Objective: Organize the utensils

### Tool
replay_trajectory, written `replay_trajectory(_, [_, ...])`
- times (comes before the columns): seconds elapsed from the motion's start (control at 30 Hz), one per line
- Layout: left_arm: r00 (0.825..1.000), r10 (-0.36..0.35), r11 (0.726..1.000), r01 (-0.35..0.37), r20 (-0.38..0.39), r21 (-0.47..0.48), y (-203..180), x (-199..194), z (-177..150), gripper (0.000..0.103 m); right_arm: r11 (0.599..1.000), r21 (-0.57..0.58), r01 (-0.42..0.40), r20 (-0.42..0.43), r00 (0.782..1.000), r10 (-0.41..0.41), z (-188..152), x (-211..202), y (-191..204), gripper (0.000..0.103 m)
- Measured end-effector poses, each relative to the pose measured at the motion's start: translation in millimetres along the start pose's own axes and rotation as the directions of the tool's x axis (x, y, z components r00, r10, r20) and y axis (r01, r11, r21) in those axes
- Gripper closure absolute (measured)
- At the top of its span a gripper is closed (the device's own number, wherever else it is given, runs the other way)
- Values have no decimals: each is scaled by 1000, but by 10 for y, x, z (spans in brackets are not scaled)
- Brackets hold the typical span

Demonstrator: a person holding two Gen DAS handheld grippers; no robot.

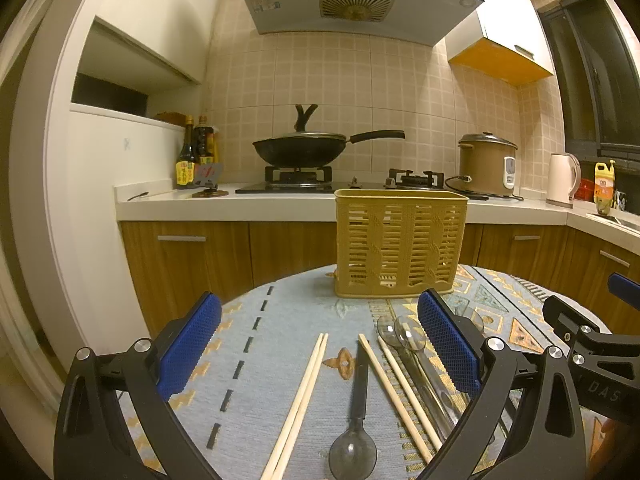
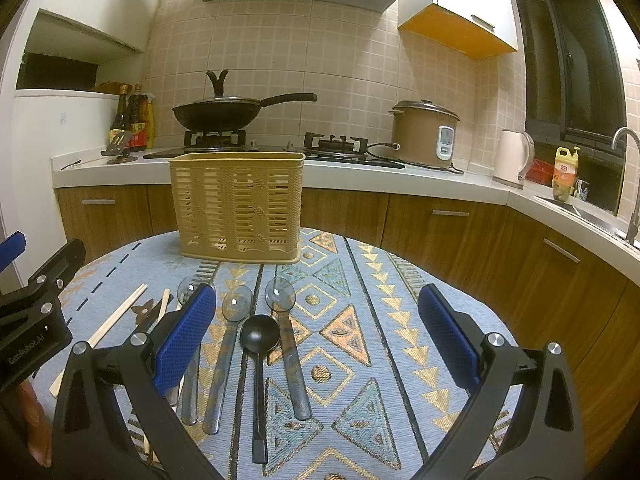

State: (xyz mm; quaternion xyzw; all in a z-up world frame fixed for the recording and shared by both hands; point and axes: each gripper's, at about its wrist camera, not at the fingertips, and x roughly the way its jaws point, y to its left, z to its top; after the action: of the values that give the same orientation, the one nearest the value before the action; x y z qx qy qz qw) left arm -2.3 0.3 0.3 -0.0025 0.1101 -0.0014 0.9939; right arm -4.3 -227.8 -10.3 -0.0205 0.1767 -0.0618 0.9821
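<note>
Both my grippers hover wide open over the patterned tablecloth (image 2: 400, 264), holding nothing. Between my left gripper's (image 1: 320, 344) jaws lie chopsticks (image 1: 300, 404) and a dark spoon (image 1: 354, 432); under my right gripper (image 2: 320, 332) lie a black ladle (image 2: 259, 344) and clear spoons (image 2: 228, 344). The yellow slotted basket (image 2: 238, 208) stands upright beyond them.

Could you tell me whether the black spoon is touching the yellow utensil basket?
Apart. The right wrist view shows the black spoon lying well in front of the yellow utensil basket, with patterned tablecloth between them.
</note>
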Motion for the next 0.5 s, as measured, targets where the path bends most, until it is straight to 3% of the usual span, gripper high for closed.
replay_trajectory(0.5, [1000,0,1000,0,-7,0,-8,40,-36,7,1000,0,-1,-2,1000,1,-4,14,19,7])
